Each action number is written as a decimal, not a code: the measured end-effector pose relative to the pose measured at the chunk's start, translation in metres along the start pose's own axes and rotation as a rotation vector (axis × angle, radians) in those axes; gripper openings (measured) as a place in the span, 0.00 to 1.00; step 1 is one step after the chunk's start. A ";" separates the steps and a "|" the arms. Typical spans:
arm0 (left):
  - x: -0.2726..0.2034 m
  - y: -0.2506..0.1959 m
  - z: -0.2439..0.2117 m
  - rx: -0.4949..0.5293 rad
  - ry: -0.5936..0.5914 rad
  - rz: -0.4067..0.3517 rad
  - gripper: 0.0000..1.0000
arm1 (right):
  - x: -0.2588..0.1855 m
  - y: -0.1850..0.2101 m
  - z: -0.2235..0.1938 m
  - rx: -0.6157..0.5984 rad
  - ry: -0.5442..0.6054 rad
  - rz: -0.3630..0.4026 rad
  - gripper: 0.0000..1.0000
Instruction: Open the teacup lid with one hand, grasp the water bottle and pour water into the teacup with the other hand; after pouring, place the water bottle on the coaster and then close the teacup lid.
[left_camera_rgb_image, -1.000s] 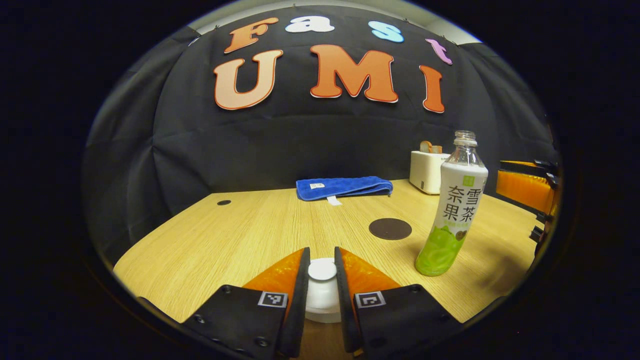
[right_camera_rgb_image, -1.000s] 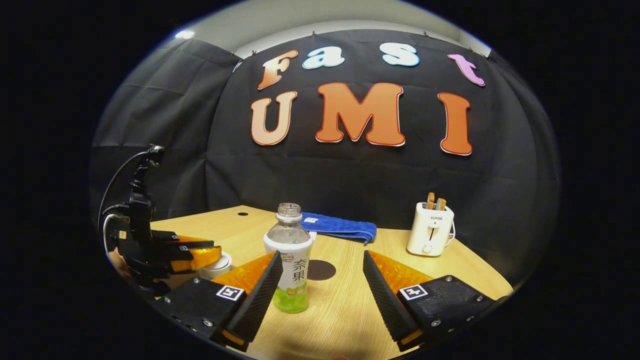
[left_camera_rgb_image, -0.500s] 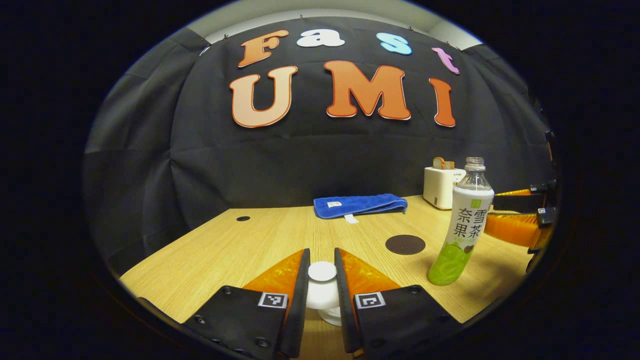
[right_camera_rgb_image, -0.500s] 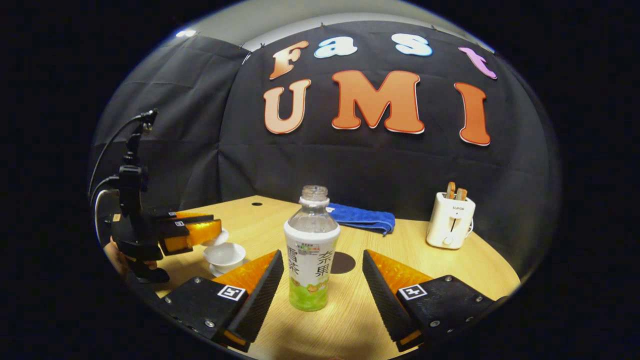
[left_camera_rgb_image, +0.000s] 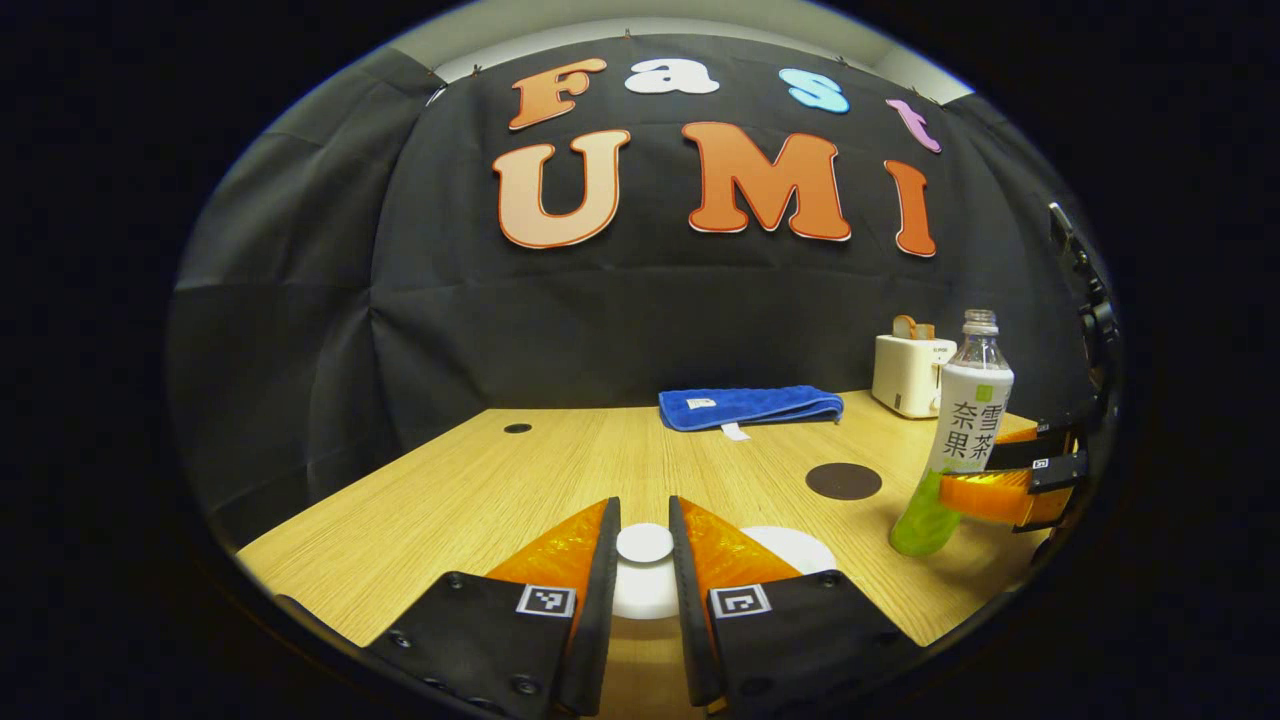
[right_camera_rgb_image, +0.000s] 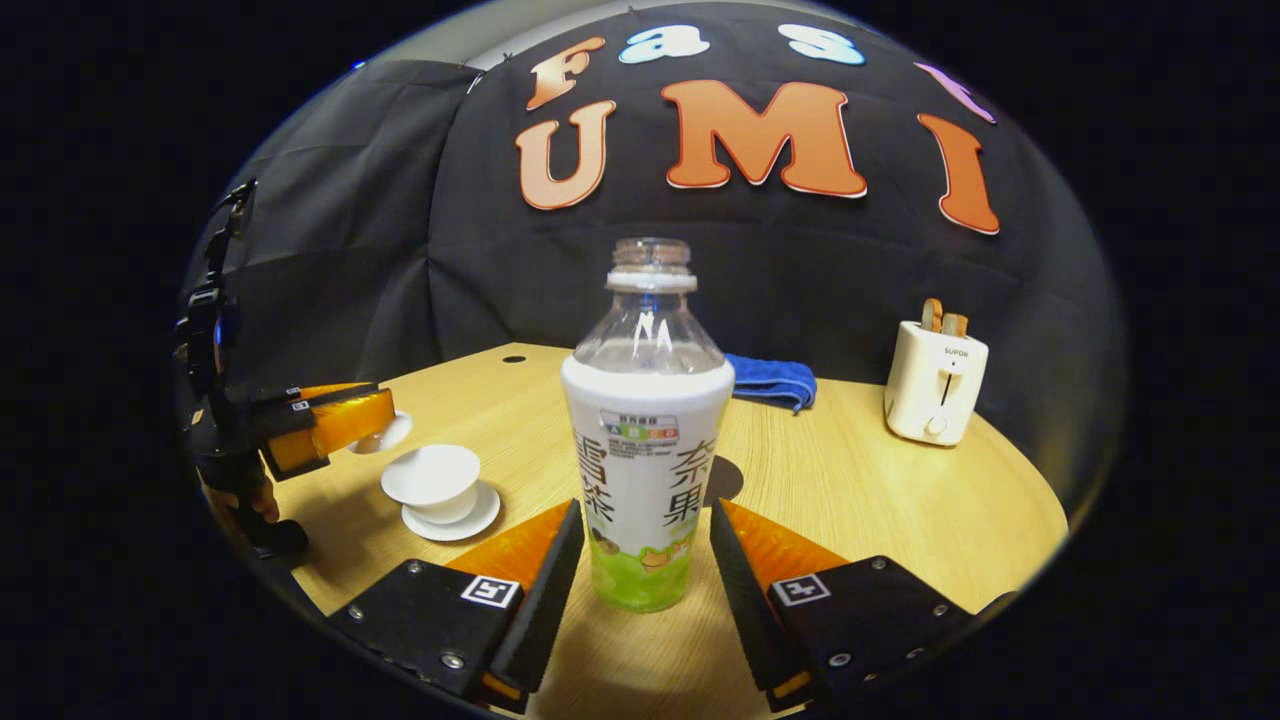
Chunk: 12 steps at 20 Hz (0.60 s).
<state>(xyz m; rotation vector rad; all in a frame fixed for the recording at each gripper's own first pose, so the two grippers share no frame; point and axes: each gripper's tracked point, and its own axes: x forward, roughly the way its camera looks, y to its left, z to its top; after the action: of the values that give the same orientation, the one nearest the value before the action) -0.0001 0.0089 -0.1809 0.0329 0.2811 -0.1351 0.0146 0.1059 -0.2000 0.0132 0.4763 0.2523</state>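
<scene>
Having lifted clear of the teacup (right_camera_rgb_image: 432, 483) since a second ago, the lid (left_camera_rgb_image: 644, 543) sits clamped in the left gripper (left_camera_rgb_image: 644, 565), while the right gripper (right_camera_rgb_image: 640, 560) has closed in around the upright water bottle (right_camera_rgb_image: 647, 440), jaws apart, ready to grasp.

Each tool (right_camera_rgb_image: 637, 590) has black screwed finger mounts bearing square black-and-white markers.

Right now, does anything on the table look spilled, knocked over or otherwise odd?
Nothing stands out. The water bottle stands upright with no cap, the teacup sits square on its saucer, and the table looks dry.
</scene>
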 end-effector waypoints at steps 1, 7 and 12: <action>-0.001 0.002 -0.002 0.000 0.000 0.005 0.33 | 0.003 0.001 -0.001 0.000 0.005 -0.001 0.73; -0.002 0.007 -0.005 -0.009 0.000 0.011 0.36 | 0.006 0.008 0.000 -0.008 0.000 0.009 0.64; -0.003 0.012 -0.004 -0.021 -0.005 0.012 0.35 | 0.005 0.006 0.010 -0.179 -0.012 -0.047 0.64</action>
<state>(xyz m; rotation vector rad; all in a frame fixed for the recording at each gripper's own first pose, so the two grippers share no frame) -0.0026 0.0217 -0.1841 0.0138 0.2768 -0.1205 0.0220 0.1134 -0.1935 -0.1709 0.4404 0.2478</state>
